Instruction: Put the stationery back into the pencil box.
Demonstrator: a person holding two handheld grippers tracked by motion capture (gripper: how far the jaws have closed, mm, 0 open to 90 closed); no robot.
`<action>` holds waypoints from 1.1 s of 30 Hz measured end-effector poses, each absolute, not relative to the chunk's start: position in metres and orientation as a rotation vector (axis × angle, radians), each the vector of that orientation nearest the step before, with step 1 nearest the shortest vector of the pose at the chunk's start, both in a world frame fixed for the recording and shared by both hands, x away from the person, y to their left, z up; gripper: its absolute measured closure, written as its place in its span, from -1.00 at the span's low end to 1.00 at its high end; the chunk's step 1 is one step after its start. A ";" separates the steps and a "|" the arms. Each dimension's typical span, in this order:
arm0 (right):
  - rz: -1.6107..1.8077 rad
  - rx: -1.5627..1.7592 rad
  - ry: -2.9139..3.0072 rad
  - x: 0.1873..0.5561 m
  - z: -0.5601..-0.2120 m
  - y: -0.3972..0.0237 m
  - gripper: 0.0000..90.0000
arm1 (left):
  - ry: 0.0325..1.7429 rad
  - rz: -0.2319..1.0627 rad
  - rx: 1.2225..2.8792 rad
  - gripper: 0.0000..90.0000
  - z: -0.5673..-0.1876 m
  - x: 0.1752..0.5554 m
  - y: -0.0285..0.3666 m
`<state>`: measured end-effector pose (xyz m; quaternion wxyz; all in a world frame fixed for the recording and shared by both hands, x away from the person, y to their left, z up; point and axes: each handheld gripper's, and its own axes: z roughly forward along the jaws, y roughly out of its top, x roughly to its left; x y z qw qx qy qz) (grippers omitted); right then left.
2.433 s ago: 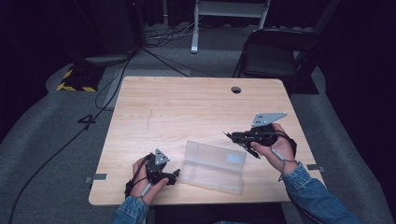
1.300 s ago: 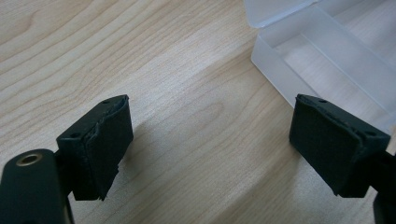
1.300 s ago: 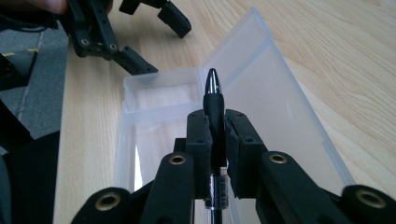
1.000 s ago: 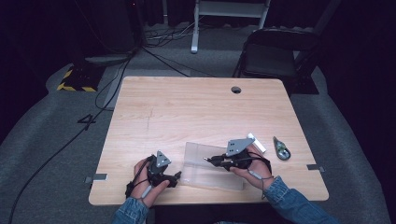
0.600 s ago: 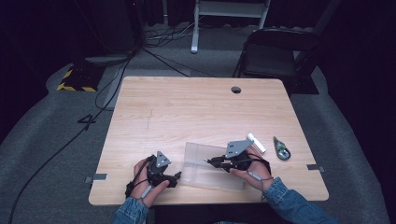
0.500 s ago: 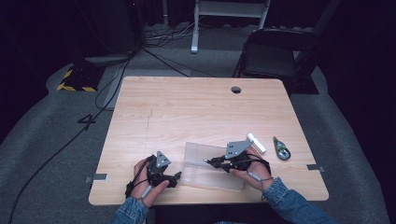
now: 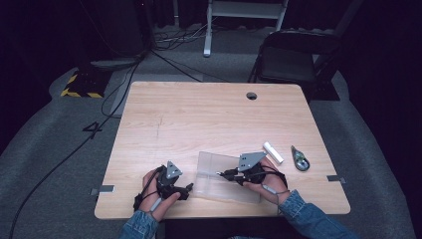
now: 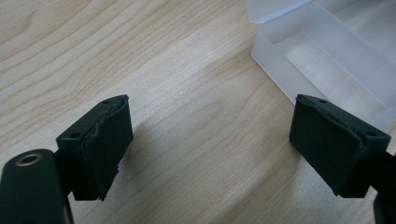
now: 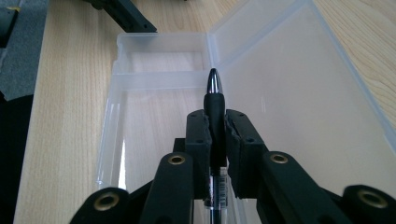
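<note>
The worktop (image 7: 209,114) carries my open clear case (image 7: 226,178) near its front edge. My right tongs (image 9: 215,116) pinch a black pen (image 9: 214,100) above the case's tray, so I judge the pen is nearly stowed. My left tongs (image 8: 210,154) rest spread, empty, beside the case. A white tube (image 7: 272,152) and a small dark gadget (image 7: 299,159) wait near the right edge.

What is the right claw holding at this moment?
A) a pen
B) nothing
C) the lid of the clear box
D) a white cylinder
A: in the right gripper view the right claw is shut on a pen with a black grip and silver tip, pointing over the open clear plastic box; the white cylinder lies apart on the table.
</note>
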<state>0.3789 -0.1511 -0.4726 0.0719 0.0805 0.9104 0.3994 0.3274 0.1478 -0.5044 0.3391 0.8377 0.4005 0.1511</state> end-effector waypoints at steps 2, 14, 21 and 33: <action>1.184 0.229 2.738 0.378 -0.473 -0.150 0.77 | 1.043 0.393 2.181 -0.69 -0.504 0.327 0.148; 1.112 0.179 2.735 0.373 -0.478 -0.144 0.72 | 1.041 0.397 2.183 -0.69 -0.504 0.327 0.148; 1.137 0.198 2.735 0.372 -0.476 -0.146 0.69 | 1.043 0.390 2.179 -0.69 -0.505 0.327 0.148; 1.224 0.279 2.775 0.364 -0.468 -0.156 0.76 | 1.038 0.399 2.183 -0.69 -0.504 0.327 0.148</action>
